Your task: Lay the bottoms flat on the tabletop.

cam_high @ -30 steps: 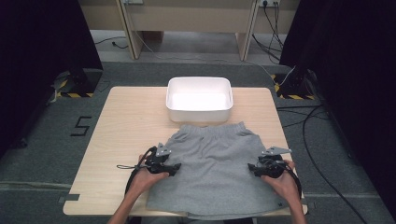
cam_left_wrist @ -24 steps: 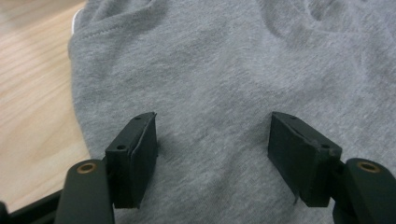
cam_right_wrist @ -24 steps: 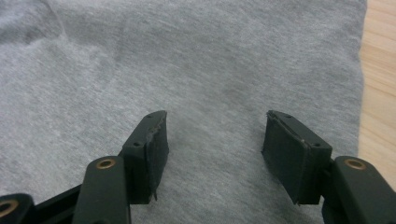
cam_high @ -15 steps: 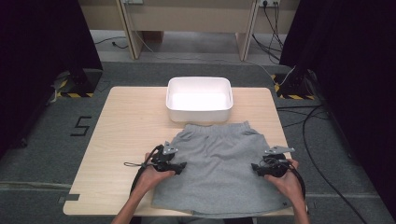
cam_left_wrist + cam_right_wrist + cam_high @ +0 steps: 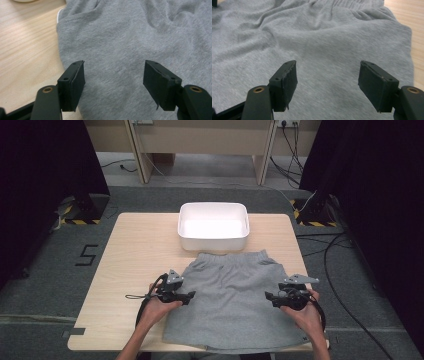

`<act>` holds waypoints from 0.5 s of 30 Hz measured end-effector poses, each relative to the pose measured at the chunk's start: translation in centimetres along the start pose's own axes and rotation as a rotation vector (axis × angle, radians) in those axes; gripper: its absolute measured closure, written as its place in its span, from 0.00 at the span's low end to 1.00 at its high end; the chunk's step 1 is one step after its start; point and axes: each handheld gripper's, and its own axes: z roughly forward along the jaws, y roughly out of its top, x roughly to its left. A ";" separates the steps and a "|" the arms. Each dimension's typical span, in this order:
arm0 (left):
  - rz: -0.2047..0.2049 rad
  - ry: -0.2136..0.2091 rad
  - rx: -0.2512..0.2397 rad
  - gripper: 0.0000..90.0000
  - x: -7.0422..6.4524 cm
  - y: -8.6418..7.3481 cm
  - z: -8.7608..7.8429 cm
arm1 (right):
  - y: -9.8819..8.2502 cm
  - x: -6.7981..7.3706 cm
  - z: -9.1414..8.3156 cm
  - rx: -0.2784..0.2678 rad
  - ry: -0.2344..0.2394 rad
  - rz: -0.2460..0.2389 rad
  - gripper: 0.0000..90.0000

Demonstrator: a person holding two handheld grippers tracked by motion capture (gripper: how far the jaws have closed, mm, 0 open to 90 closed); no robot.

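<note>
Both of my hand-held grippers stand open over the grey fleece shorts (image 5: 235, 302), which lie flat on the pale wooden tabletop (image 5: 135, 250).

My right hand-held gripper (image 5: 272, 298) has just been opening its jaws, and in the right gripper view they stand apart above the cloth with nothing pinched between them; my left hand-held gripper (image 5: 189, 296) hangs equally wide at the opposite side hem. The shorts sit with their waistband just short of the white rectangular plastic tub (image 5: 214, 226). I judge the garment released and spread, so a fresh grasp at the edges would be needed before any fold or lift.
</note>
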 end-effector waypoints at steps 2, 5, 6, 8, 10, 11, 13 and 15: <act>-0.002 0.004 0.000 0.36 0.1 0.0 -0.2 | 0.2 0.3 0.1 -0.001 -0.002 -0.002 0.35; -0.014 0.010 -0.005 0.36 0.3 -0.1 -0.4 | 0.3 0.8 0.1 -0.008 0.007 0.002 0.35; -0.011 0.015 -0.009 0.36 0.5 -0.1 -0.5 | 0.4 1.0 0.0 -0.013 0.010 -0.003 0.35; -0.026 0.010 -0.011 0.36 0.6 -0.1 -0.6 | 0.6 1.4 0.0 -0.024 0.017 -0.005 0.35; -0.033 0.011 -0.014 0.36 0.8 -0.1 -0.7 | 0.7 1.9 0.0 -0.031 0.025 -0.013 0.35; -0.029 0.017 -0.014 0.36 1.0 -0.1 -0.8 | 0.8 2.2 0.0 -0.033 0.028 -0.020 0.35; -0.035 0.022 -0.013 0.36 1.2 -0.2 -0.8 | 1.0 2.8 0.2 -0.038 0.041 -0.035 0.35; -0.039 0.024 -0.013 0.36 1.4 -0.2 -0.8 | 1.1 3.5 0.2 -0.037 0.054 -0.040 0.35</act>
